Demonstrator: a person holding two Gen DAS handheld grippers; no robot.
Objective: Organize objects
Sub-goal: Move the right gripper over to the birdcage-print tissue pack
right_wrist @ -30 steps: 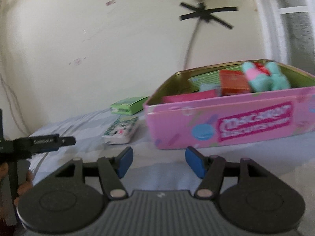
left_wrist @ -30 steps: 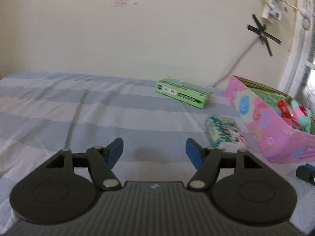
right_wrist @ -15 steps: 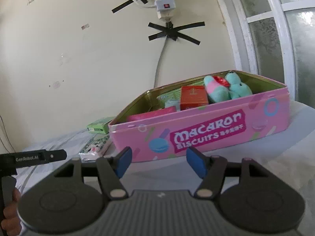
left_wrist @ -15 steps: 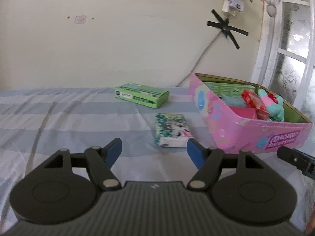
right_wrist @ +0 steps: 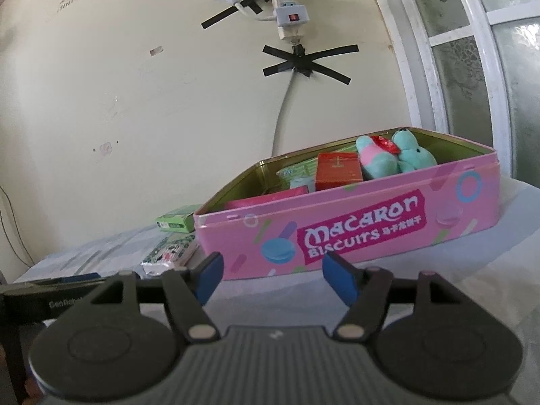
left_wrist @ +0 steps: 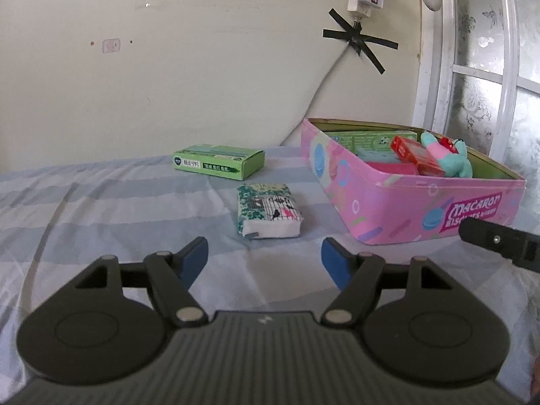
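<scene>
Left gripper [left_wrist: 264,257] hangs low over the striped bedsheet [left_wrist: 101,202], blue-padded jaws spread wide w/ nothing between them; the tissue pack [left_wrist: 268,211] lies flat on the sheet just ahead of the gap, slightly right of centre, not touching either pad. Behind it, near the wall, sits a green box [left_wrist: 218,161], apart from the pack. To the right is the pink Macaron Biscuits tin [left_wrist: 405,209], lid off, resting on the sheet, w/ a red box [left_wrist: 416,155], a teal-and-pink plush [left_wrist: 449,157], a green packet [left_wrist: 368,138] and a flat pink item inside. Right gripper [right_wrist: 272,276] is also wide open and empty, aimed at the tin [right_wrist: 354,233] front wall, pads close to it but apart as far as I can tell. From this side the red box [right_wrist: 337,170] stands upright mid-tin, the plush [right_wrist: 391,160] lies to its right, the tissue pack [right_wrist: 167,253] shows left of the tin's corner and the green box [right_wrist: 175,224] behind that. Part of the other gripper's black body shows at each view's edge. On the wall: a power strip [right_wrist: 287,10] and cable held by crossed black tape [right_wrist: 305,64]; a white window frame [right_wrist: 472,50] at right.
</scene>
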